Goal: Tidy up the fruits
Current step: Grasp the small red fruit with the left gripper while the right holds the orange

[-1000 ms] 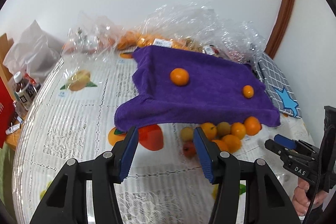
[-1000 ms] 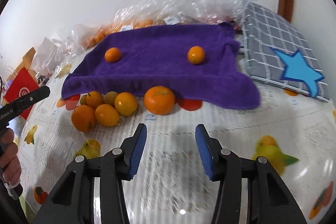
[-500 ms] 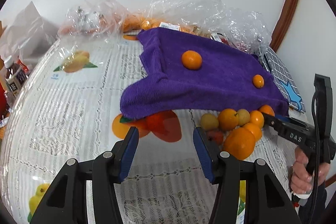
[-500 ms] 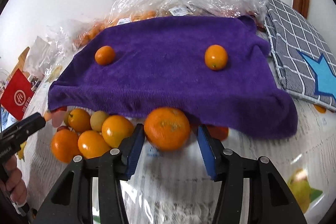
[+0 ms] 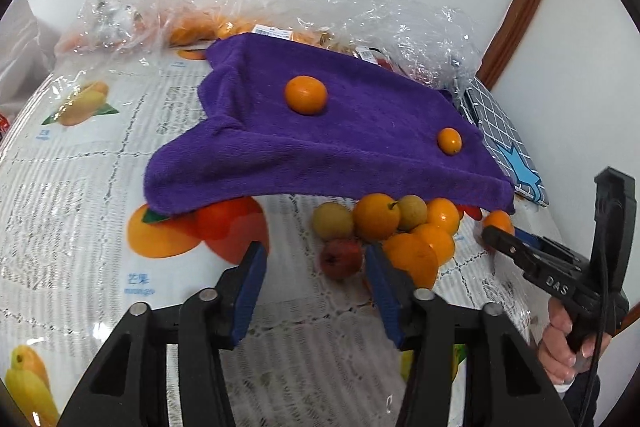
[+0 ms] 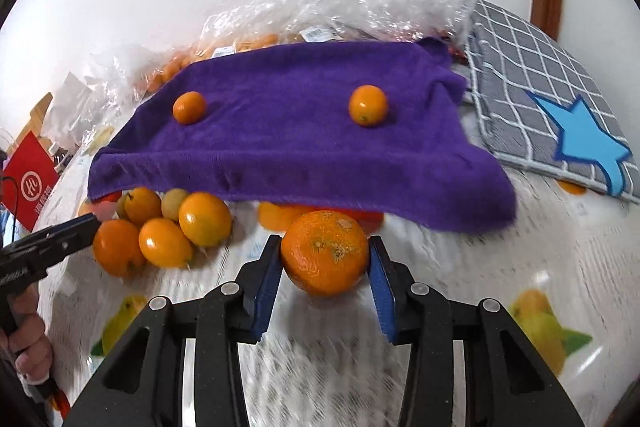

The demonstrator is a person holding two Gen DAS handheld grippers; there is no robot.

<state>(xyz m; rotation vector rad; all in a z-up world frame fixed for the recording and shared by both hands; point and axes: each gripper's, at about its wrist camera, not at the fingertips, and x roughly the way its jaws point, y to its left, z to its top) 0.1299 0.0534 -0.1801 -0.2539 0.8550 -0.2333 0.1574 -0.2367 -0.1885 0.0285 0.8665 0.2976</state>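
Right wrist view shows the right tongs [image 6: 325, 269] closed about a big orange [image 6: 325, 252], one blue pad pressed to each side at its widest part, just near of the purple towel's [image 6: 288, 147] front edge. The fruit looks firm but not hard: a round, slightly pitted peel that should grip well against rubber, moderate in weight, and likely to bruise or roll out if squeezed off-centre. Holding it across the middle, as now, seems the safest hold. Whether it is lifted off the desk [image 6: 460, 267] or resting on it I cannot tell.

Two small oranges sit on the towel, one left [image 6: 189, 107] and one right [image 6: 367, 105]. A heap of small fruit [image 6: 168, 227] lies near-left of the towel, on the desk.

Left wrist view has the left tongs [image 5: 316, 277] wide open and holding nothing, hovering near a small red fruit [image 5: 340, 259] at the heap's near edge.

Half a second ago the right pads stood apart on either side of the orange; now they touch it. The left tongs have drawn closer to the heap, and the towel fills more of both views.
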